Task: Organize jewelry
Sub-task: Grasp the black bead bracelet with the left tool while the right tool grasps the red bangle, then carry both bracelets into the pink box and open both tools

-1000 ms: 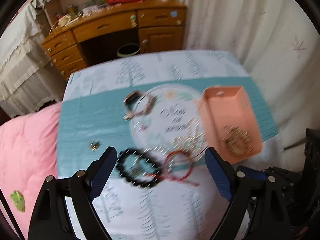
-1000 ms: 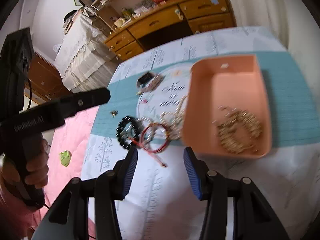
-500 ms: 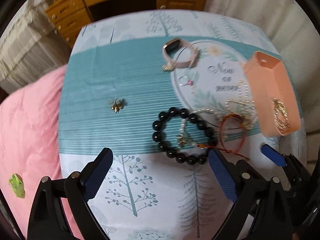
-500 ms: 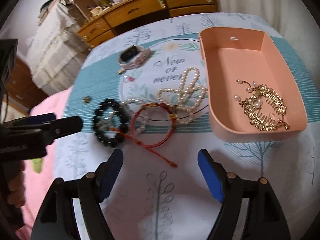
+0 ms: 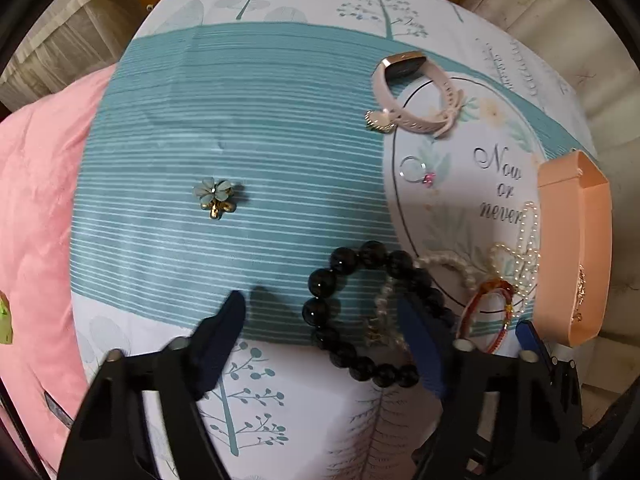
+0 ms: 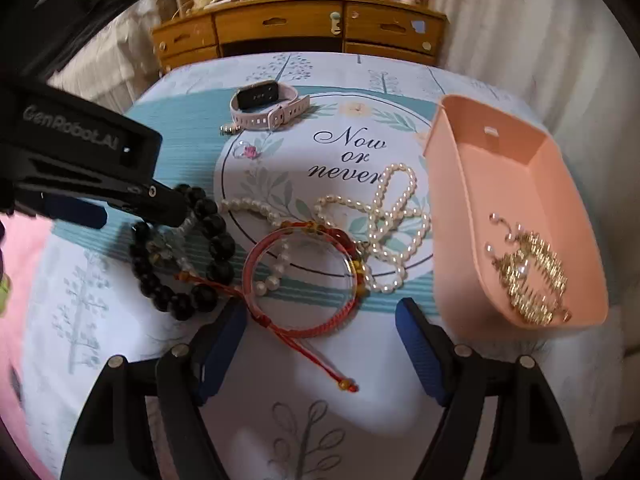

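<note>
Left of the pink tray point(image 6: 452, 216), the black bead bracelet point(image 5: 344, 312) lies on the tabletop point(image 5: 248, 128). The left gripper point(image 5: 320, 328) straddles its near side, fingers half-wide, just closing, not yet pressing. Better to centre one strand before squeezing. Nearer the tray, the right gripper point(image 6: 320, 336) hangs wide and empty over the red bangle point(image 6: 300, 280).

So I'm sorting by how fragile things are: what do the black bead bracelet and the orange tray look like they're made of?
Black bead bracelet: large, round, glossy beads with sharp highlights, so possibly polished stone or glass; I cannot tell which. Orange tray: smooth, matte, thin-walled with rounded moulded corners, so probably plastic.
</note>
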Demonstrator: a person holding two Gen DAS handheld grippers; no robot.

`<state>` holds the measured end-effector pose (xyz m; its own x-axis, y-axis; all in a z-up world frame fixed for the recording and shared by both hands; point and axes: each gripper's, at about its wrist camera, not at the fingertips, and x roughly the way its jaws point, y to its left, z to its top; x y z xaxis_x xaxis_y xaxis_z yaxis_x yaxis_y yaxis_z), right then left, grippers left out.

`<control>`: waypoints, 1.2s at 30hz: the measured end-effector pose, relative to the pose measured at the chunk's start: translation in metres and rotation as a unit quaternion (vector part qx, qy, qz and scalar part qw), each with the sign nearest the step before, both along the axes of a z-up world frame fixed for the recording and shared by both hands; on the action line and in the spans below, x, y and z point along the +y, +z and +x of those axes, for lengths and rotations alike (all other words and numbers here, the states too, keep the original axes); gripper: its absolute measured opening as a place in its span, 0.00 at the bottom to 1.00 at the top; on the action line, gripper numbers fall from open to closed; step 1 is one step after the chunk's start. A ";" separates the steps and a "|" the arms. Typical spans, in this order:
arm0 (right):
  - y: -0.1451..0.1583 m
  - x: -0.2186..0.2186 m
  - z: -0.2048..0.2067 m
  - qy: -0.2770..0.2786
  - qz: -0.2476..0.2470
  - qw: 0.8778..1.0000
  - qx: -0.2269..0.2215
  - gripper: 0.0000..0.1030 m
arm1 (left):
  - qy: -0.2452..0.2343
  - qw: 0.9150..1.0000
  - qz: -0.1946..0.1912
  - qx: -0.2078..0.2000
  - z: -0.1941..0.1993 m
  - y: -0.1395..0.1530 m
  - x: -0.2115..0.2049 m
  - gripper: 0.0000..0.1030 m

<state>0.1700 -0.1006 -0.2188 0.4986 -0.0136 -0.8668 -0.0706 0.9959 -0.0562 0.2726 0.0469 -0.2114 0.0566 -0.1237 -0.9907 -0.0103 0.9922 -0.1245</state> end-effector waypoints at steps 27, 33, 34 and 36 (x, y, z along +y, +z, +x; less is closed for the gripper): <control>0.025 -0.006 -0.007 0.040 0.055 0.997 -0.032 0.58 | 0.013 0.987 -0.056 -0.152 -0.022 0.057 0.012 0.12; 0.046 -0.018 -0.012 0.049 0.073 0.995 -0.050 0.58 | 0.016 0.976 -0.081 -0.203 -0.042 0.088 0.009 0.12; 0.050 -0.020 -0.012 0.050 0.076 0.994 -0.053 0.58 | 0.018 0.975 -0.089 -0.205 -0.045 0.091 0.007 0.12; 0.059 -0.025 -0.014 0.055 0.082 0.993 -0.061 0.58 | 0.021 0.972 -0.108 -0.208 -0.052 0.097 0.004 0.12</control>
